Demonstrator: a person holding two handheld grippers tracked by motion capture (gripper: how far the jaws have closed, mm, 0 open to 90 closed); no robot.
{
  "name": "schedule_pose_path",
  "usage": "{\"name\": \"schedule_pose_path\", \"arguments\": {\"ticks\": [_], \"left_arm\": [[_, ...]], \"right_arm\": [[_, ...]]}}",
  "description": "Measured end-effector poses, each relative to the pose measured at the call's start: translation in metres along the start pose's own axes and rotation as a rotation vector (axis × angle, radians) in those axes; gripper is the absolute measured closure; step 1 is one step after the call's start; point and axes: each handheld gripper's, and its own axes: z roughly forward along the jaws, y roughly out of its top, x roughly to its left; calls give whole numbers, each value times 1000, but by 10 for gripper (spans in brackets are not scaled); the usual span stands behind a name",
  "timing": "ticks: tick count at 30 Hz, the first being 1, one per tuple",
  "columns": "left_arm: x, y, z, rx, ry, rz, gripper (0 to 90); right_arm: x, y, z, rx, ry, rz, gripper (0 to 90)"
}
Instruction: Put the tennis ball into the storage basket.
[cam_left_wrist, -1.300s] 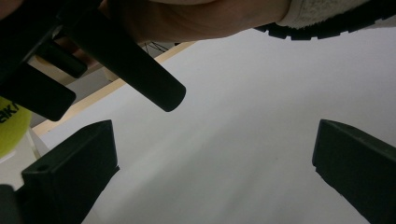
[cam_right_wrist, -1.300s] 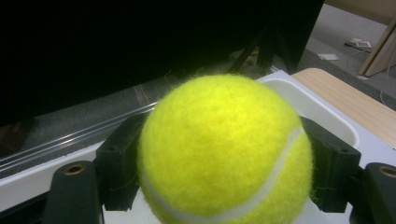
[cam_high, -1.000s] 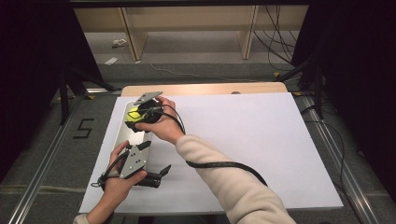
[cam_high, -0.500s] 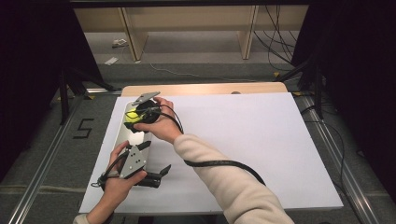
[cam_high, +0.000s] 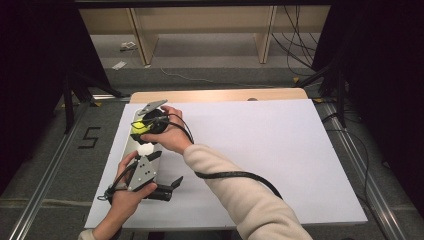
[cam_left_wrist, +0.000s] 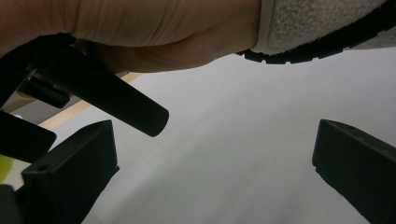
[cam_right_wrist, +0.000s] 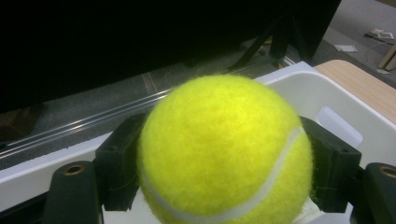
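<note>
A yellow tennis ball (cam_right_wrist: 224, 149) sits clamped between the two black jaws of my right gripper (cam_right_wrist: 224, 177). It hangs just above a white tray (cam_right_wrist: 327, 93). In the high view the right gripper (cam_high: 142, 127) holds the ball (cam_high: 139, 128) over that tray (cam_high: 129, 146) at the table's left edge. Nearer the front edge, my left gripper (cam_high: 169, 172) rests low over the white table sheet (cam_high: 260, 150), open and pointing right. Its jaws stand wide apart in the left gripper view (cam_left_wrist: 210, 177) with nothing between them. The right forearm (cam_left_wrist: 163, 23) crosses above.
A black cable (cam_high: 235, 176) trails from the right gripper across the sheet. A strip of bare wooden tabletop (cam_high: 220, 95) shows at the far edge. Metal rails (cam_high: 45, 175) run along the floor on both sides. Wooden shelving (cam_high: 200, 30) stands beyond the table.
</note>
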Motion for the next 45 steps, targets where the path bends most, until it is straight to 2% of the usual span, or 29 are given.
{"name": "schedule_pose_path", "arguments": {"ticks": [45], "left_arm": [[0,0,0,3,6,4,0]], "right_arm": [[2,-3,19,64,20,-14,256]]}}
